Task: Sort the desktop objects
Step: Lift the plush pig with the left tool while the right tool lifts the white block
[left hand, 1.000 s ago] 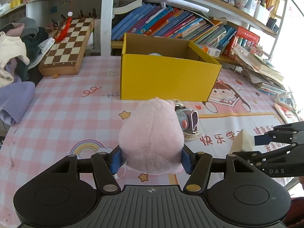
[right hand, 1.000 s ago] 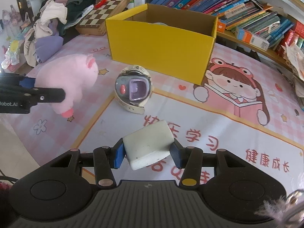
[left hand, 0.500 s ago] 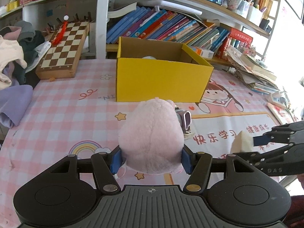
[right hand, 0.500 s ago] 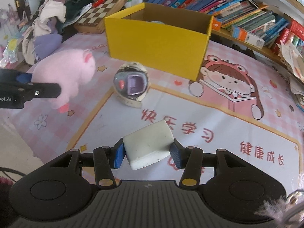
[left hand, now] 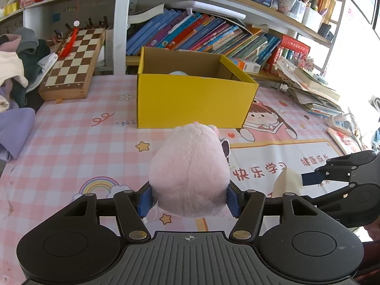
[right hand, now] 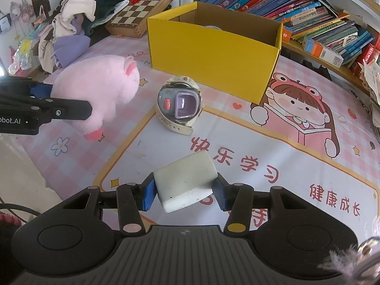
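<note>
Looming behind everything, the yellow box stands open-topped at the far side of the pink mat, something pale already inside it, though too little shows to name it. The left gripper is clamped on the pink plush toy, held clear of the mat in front of the box, and could snag the near wall. The right gripper pinches the white block, a skewed grip that might slip over the toy watch.

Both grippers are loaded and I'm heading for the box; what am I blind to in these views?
- Yellow box contents, both views: near walls hide all but a pale rounded top.
- Toy watch, left view: mostly behind the pink plush.
- White block underside, right view: faces away from the camera.
</note>
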`<state>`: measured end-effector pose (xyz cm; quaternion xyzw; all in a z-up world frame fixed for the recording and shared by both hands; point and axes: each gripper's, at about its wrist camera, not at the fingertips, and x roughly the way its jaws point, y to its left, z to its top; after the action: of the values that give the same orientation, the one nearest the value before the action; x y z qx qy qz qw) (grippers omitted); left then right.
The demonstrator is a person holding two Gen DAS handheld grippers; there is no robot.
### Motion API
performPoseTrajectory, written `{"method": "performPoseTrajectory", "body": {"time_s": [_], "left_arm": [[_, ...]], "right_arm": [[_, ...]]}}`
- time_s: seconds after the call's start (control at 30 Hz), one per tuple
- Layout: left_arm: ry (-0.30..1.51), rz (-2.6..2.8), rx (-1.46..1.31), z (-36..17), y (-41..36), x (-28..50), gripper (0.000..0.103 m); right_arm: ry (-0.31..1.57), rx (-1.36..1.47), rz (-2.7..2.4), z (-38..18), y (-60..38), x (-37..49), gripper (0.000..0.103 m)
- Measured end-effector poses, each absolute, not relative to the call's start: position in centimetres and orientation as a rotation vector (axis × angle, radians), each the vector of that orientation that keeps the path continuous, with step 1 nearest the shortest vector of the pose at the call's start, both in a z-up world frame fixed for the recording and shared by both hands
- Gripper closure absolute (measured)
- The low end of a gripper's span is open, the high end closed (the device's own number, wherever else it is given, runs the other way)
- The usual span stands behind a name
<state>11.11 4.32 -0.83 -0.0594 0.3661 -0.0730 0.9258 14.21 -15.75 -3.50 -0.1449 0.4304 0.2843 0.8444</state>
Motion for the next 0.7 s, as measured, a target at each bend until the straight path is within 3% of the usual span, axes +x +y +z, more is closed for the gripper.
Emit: {"method": "performPoseTrajectory", "body": {"time_s": [0.7], "left_arm": [[0.709,-0.159,-0.138,0.7,3.6,12.5,0.043]], "right_arm": [[0.890,-0.279,0.610,-2.3,-16.5,15.8,0.056]]}}
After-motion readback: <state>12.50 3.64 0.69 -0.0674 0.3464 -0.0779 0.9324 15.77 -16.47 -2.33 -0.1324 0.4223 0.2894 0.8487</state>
